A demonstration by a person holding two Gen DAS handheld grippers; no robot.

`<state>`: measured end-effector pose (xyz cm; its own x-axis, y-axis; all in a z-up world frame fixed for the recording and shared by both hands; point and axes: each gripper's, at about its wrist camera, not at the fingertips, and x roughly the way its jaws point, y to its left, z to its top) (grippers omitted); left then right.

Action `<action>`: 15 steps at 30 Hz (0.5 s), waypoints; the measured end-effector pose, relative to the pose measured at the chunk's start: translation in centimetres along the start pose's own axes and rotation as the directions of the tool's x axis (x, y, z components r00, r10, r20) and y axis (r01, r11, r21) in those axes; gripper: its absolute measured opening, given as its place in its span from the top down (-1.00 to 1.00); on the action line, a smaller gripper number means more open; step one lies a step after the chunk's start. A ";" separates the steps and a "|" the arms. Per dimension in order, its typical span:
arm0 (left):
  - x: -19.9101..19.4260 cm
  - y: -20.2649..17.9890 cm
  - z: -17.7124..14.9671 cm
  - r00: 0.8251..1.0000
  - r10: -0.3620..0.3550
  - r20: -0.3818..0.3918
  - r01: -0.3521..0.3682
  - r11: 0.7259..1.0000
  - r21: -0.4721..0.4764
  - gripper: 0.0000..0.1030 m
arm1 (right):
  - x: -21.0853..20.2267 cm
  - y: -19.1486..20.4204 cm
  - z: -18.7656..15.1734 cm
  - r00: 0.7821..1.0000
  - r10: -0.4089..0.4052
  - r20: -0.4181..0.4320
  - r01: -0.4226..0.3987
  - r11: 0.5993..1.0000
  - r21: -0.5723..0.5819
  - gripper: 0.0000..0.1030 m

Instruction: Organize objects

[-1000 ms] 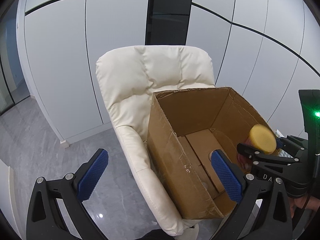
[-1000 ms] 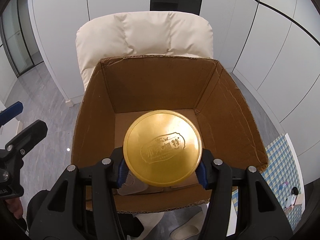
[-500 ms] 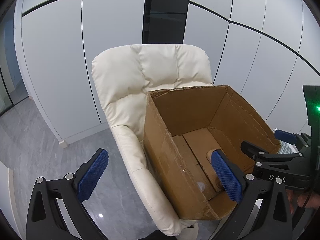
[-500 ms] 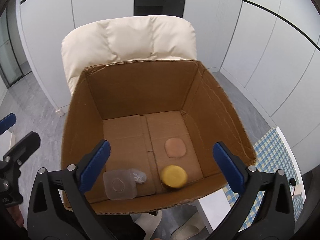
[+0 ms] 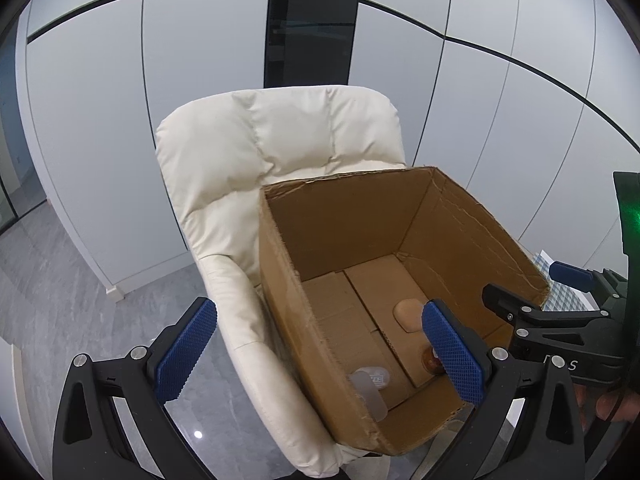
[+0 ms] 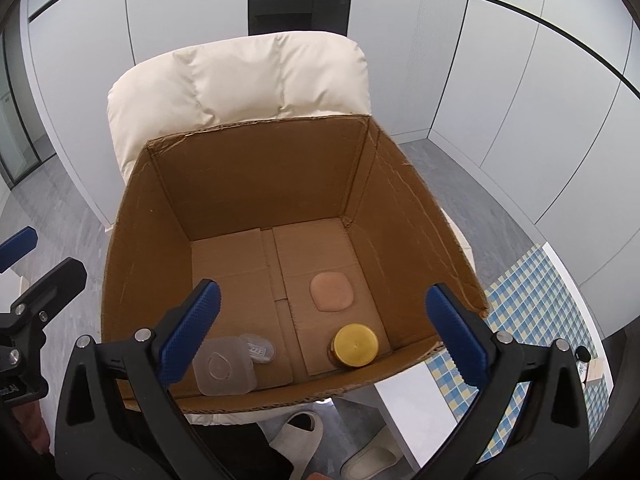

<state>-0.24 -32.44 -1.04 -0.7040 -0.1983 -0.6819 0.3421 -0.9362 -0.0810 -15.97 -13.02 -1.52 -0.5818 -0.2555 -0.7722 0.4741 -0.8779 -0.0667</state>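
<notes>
Dropped already: the gold-lidded jar [image 6: 354, 346] has left the right hand-held gripper [image 6: 324, 334], which now hangs spread wide and empty, and stands near-right in the cardboard box [image 6: 248, 176] on a cream armchair [image 6: 240, 76]. Left hand-held gripper [image 5: 320, 350] is spread too. Grey floor [image 5: 60, 300], pale wall panels [image 5: 200, 60] behind.

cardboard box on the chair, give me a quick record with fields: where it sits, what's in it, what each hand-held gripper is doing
container: cardboard box, open top, on the seat of a cream padded chair
contents: gold-lidded jar upright near the front wall; tan rounded pad flat behind it; clear plastic container at front left, a small clear case beside it
left hand-held gripper: open, holding nothing, over the box's left wall
right hand-held gripper: open wide, empty, above the box's front edge
</notes>
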 end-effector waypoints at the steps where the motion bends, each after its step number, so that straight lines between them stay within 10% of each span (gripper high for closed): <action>1: 0.0 -0.2 0.0 1.000 -0.001 0.001 0.001 1.000 0.003 -0.99 | 0.0 -0.3 0.0 1.000 0.000 0.000 0.000 1.000 0.004 -1.00; 15: 1.0 -3.1 0.5 0.999 -0.032 -0.010 0.033 0.999 0.020 -0.99 | -0.6 -3.6 -0.9 1.000 -0.026 0.001 0.026 0.998 0.049 -1.00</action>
<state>-2.32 -29.93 -1.14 -0.7087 -0.1650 -0.6859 0.3062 -0.9479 -0.0883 -16.77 -9.35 -1.35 -0.5943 -0.2331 -0.7697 0.4262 -0.9029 -0.0556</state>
